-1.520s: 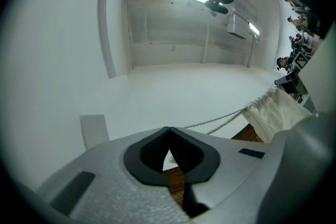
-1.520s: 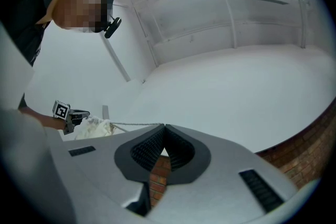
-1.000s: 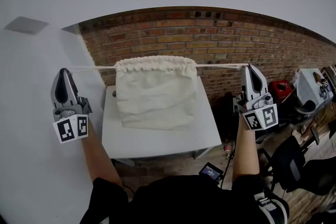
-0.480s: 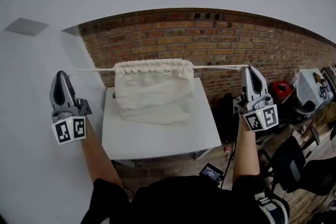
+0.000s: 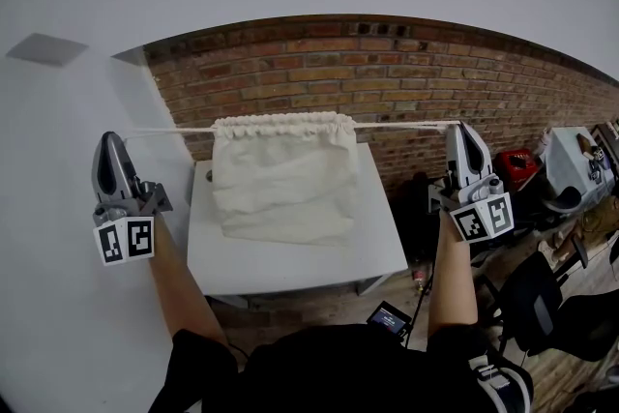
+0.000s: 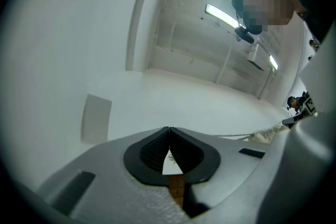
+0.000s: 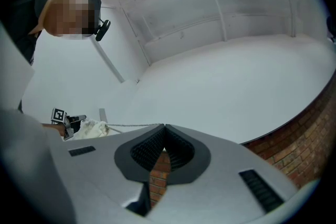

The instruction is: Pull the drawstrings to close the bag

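Left gripper (image 5: 114,136), right gripper (image 5: 462,125): jaws pinch taut drawstrings (image 5: 406,125) of puckered cream cloth bag (image 5: 280,184)

Your left hand-held gripper (image 5: 111,138) has drifted a little farther out from the cream cloth drawstring bag (image 5: 280,179) and slightly lower, baring a bit more of the white drawstring cord (image 5: 169,130) on that side. Your right hand-held gripper (image 5: 464,126) has edged outward only just. The bag's gathered mouth has drawn in a touch on its right side, and its lower edge has settled nearer you on the white table (image 5: 290,266).
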The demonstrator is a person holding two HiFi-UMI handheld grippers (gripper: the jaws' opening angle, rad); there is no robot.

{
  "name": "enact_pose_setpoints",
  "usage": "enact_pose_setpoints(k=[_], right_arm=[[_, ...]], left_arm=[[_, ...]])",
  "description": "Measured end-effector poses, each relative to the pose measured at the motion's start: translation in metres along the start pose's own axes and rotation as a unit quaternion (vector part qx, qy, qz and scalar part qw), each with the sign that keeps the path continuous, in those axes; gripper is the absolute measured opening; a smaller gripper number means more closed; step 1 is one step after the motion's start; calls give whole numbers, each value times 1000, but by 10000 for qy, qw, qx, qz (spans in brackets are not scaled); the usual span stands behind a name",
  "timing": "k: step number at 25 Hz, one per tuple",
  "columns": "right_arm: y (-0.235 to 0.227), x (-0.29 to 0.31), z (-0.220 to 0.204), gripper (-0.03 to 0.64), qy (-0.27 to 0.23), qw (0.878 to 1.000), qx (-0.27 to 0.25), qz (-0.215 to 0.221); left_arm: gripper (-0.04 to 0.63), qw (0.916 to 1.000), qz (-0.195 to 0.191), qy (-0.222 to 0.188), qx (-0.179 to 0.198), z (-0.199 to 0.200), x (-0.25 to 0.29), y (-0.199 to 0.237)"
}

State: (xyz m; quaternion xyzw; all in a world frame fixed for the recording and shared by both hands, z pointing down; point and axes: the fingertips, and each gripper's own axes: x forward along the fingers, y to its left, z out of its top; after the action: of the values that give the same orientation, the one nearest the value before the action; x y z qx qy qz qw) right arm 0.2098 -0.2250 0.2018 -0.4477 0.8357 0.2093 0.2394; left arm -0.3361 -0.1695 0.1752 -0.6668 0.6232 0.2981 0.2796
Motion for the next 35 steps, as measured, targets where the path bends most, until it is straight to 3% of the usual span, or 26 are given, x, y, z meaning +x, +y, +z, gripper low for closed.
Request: enact_pose_setpoints(k=[35], right_arm=[[-10, -3, 4, 5, -201, 9991, 379, 3]], left_arm=[[18, 9990, 197, -268, -301, 7, -3, 17]])
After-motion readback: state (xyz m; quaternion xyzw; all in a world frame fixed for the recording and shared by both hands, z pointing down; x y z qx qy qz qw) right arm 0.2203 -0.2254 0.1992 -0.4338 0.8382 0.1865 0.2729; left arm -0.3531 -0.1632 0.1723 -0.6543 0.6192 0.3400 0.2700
